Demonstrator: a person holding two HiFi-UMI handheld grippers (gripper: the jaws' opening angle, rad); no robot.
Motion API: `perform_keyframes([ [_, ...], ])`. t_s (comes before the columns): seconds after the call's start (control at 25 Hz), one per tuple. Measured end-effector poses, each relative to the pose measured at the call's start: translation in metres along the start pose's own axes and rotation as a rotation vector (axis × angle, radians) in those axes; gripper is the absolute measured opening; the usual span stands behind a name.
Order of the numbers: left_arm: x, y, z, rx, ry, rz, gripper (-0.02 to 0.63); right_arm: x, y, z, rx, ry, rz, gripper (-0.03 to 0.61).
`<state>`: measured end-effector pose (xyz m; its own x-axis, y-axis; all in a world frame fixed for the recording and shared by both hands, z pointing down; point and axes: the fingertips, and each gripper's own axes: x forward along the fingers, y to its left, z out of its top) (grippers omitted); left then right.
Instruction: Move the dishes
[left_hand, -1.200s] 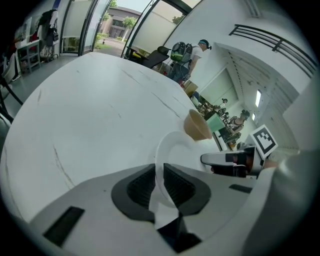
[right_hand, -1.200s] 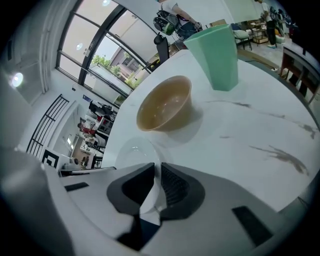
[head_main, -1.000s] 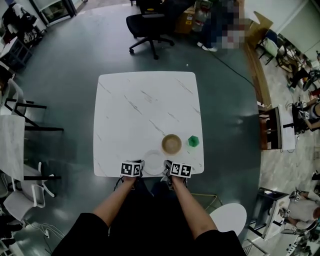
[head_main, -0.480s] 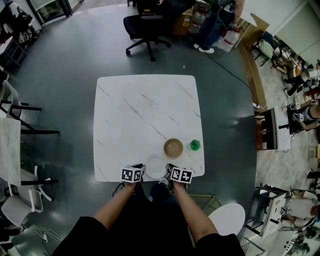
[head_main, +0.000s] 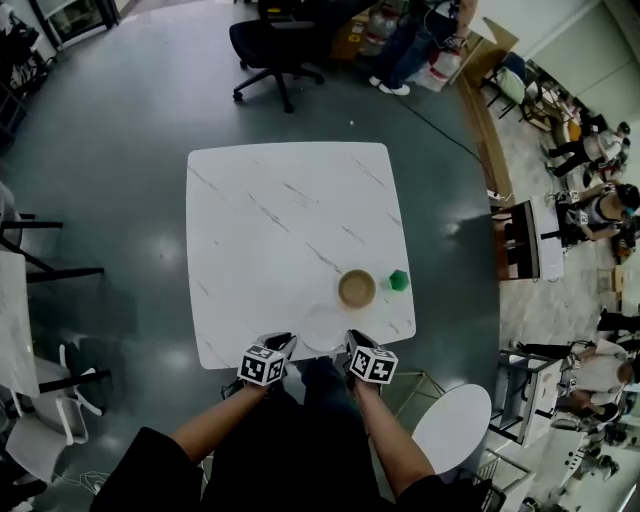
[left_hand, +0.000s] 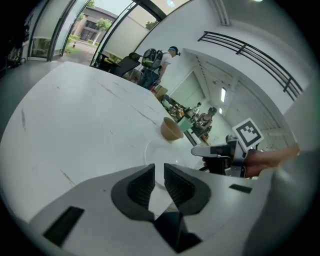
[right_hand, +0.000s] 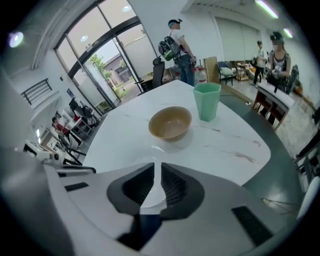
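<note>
A white plate (head_main: 325, 327) lies flat near the front edge of the white marble table (head_main: 260, 230). Just beyond it sit a tan bowl (head_main: 356, 288) and a green cup (head_main: 399, 281). My left gripper (head_main: 284, 343) is at the table's edge to the left of the plate, and my right gripper (head_main: 352, 341) is at its right rim. In the left gripper view the jaws (left_hand: 160, 169) are closed to a thin slit in front of the plate (left_hand: 172, 150), with nothing held. The right gripper (right_hand: 158, 167) looks the same, facing the bowl (right_hand: 170, 122) and cup (right_hand: 207, 101).
A black office chair (head_main: 270, 45) stands beyond the table's far side. People stand at the back right (head_main: 405, 40). White chairs (head_main: 35, 400) are on the left, and a round white stool (head_main: 455, 425) is by my right arm. Grey floor surrounds the table.
Both grippers have drawn back toward me from the plate's sides. The plate, bowl and cup have stayed where they were on the table. The head view has shifted slightly.
</note>
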<state>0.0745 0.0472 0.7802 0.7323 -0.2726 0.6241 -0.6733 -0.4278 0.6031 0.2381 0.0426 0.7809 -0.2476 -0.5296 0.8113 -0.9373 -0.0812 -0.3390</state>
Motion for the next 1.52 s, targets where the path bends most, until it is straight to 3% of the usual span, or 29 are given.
perform_keyframes([
  [0.32, -0.051, -0.029, 0.017, 0.081, -0.094, -0.051, 0.025, -0.06, 0.112, 0.001, -0.227, -0.175, 0.08, 0.017],
  [0.56, -0.106, -0.081, 0.022, 0.187, -0.281, -0.016, 0.017, -0.103, 0.171, -0.012, -0.325, -0.305, 0.207, 0.017],
  [0.76, -0.148, -0.14, 0.004, 0.259, -0.435, 0.051, 0.017, -0.177, 0.18, -0.039, -0.406, -0.432, 0.223, 0.017],
  [0.92, -0.18, -0.202, -0.021, 0.412, -0.543, 0.129, 0.017, -0.248, 0.173, -0.062, -0.395, -0.567, 0.227, 0.017],
  [1.04, -0.204, -0.246, -0.044, 0.456, -0.606, 0.147, 0.017, -0.295, 0.17, -0.082, -0.407, -0.647, 0.226, 0.017],
  [1.28, -0.239, -0.296, -0.087, 0.531, -0.661, 0.207, 0.017, -0.341, 0.171, -0.127, -0.416, -0.69, 0.228, 0.017],
  [1.52, -0.247, -0.321, -0.098, 0.554, -0.696, 0.157, 0.017, -0.372, 0.167, -0.138, -0.437, -0.741, 0.169, 0.017],
])
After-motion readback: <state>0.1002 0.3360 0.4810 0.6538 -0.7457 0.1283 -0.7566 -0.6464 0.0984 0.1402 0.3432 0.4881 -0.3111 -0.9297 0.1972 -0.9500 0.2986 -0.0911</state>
